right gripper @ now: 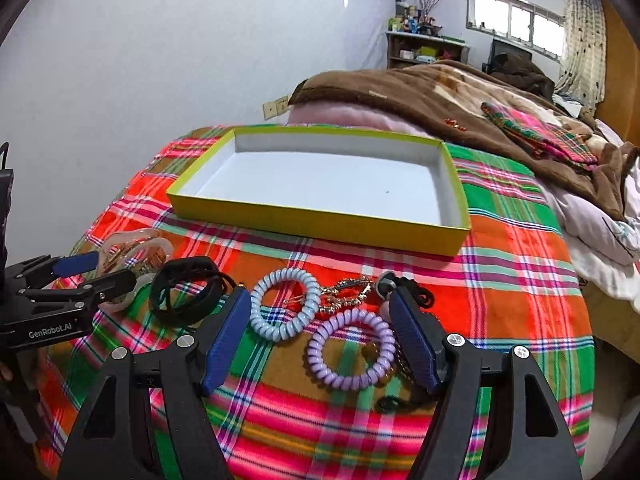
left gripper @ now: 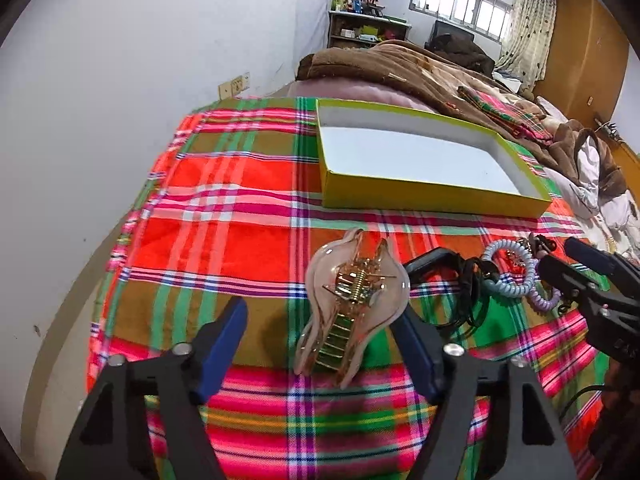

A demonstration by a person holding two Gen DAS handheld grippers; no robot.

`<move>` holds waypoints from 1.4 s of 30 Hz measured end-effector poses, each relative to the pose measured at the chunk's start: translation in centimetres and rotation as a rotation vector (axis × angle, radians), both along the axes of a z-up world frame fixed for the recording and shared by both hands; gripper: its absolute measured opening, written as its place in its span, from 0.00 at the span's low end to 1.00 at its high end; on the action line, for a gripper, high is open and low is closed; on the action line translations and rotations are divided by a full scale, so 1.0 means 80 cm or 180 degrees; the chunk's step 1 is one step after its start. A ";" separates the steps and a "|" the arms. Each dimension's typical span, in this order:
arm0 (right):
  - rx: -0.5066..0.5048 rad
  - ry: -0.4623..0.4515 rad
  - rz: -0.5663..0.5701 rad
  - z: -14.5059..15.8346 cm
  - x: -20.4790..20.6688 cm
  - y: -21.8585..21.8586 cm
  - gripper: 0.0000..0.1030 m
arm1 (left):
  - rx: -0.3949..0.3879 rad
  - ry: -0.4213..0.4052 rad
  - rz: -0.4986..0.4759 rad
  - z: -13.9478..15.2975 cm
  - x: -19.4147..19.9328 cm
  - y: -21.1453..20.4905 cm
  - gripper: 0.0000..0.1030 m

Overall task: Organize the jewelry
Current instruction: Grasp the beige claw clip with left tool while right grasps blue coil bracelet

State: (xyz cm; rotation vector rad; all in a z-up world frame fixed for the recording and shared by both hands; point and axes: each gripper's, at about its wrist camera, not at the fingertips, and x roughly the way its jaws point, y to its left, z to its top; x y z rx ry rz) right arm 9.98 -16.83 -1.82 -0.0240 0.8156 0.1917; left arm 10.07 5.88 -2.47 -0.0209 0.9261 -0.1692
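A clear pink claw clip point(left gripper: 352, 304) with gold inner parts lies on the plaid cloth between the fingers of my left gripper point(left gripper: 320, 310). That gripper is open: its left pad stands clear of the clip, its right pad close beside it. My right gripper point(right gripper: 316, 300) hangs open over a pale blue coil tie point(right gripper: 280, 304), a purple coil tie point(right gripper: 352, 354) and a gold chain piece point(right gripper: 340, 292). Black bands point(right gripper: 184, 296) lie between the two grippers. Behind them sits an empty yellow-green box point(right gripper: 320, 224) with a white inside, also in the left wrist view point(left gripper: 400, 192).
The plaid cloth point(left gripper: 240, 184) covers the end of a bed and drops off at the left by the white wall point(left gripper: 120, 80). A brown blanket point(right gripper: 440, 92) and a folded plaid cloth point(right gripper: 532, 128) lie behind the box. White bedding point(right gripper: 608, 232) is at the right.
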 end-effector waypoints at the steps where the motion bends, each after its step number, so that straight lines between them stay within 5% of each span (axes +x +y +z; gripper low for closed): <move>1: -0.0009 0.0012 0.0022 -0.001 0.002 0.001 0.70 | -0.0031 0.0026 -0.0018 -0.002 0.002 0.001 0.63; 11: -0.0068 0.0131 0.0275 -0.010 0.028 0.012 0.62 | -0.0128 0.0094 -0.0099 -0.008 0.014 0.001 0.35; 15: -0.0027 0.0227 0.0353 -0.017 0.037 0.011 0.47 | -0.0138 0.0094 -0.0105 -0.007 0.019 0.002 0.34; 28: -0.0205 0.0246 0.0532 -0.019 0.034 0.020 0.23 | -0.0126 0.0081 -0.0110 -0.006 0.020 0.000 0.32; 31: -0.0244 0.0255 0.0536 -0.020 0.033 0.020 0.10 | -0.0103 0.0088 -0.0113 -0.005 0.019 -0.002 0.32; 42: -0.0119 0.0133 0.0449 -0.004 0.025 0.013 0.09 | -0.0100 0.0068 -0.0077 0.006 0.019 0.002 0.30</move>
